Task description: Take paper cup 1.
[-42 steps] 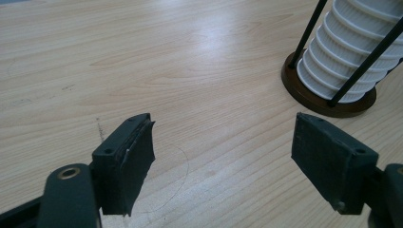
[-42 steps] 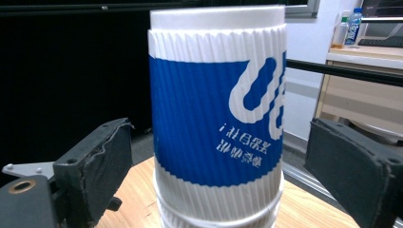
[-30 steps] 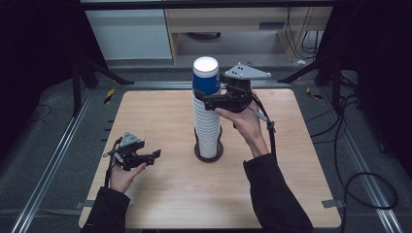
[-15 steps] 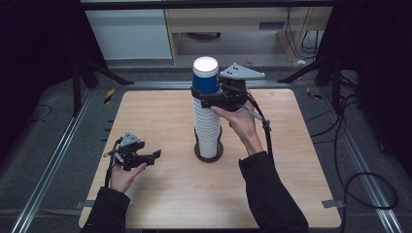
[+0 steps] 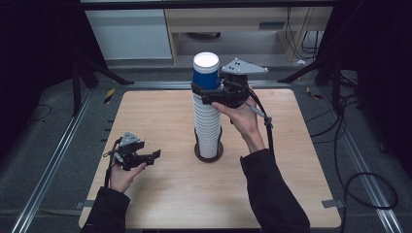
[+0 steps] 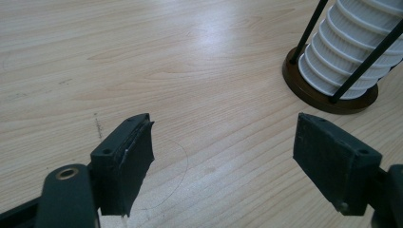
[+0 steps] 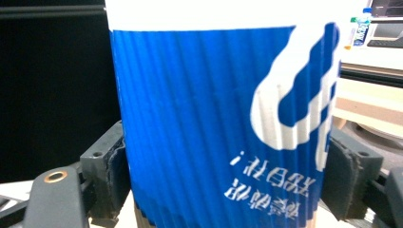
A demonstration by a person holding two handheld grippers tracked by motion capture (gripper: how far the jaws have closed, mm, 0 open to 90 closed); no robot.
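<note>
- Atop the tall stack of white cups (image 5: 206, 128) at the middle of the bench (image 5: 160, 116) sits the blue cup (image 5: 205, 73), upside down, white base up; the stack stands in a dark round holder (image 5: 209, 151) with thin black rods
- right gripper (image 5: 206, 93): its jaws have just been closing and now press both sides of the blue cup low on its ribbed wall
- left gripper (image 5: 156, 155): jaws spread wide, nothing between them, held low over the bench, well apart from the stack
- Handling, as a judgement: a paper cup is light and crushes easily, its ribbed sleeve gives decent friction; a gentle hold on the wall near the rim, lifting straight up, should free it without dragging the next cup along
- right gripper view shows the pads (image 7: 110, 175) touching the ribbing and the inverted print; the high view shows instead the stack's whole height
- left gripper view shows the holder's base and rods up close
</note>
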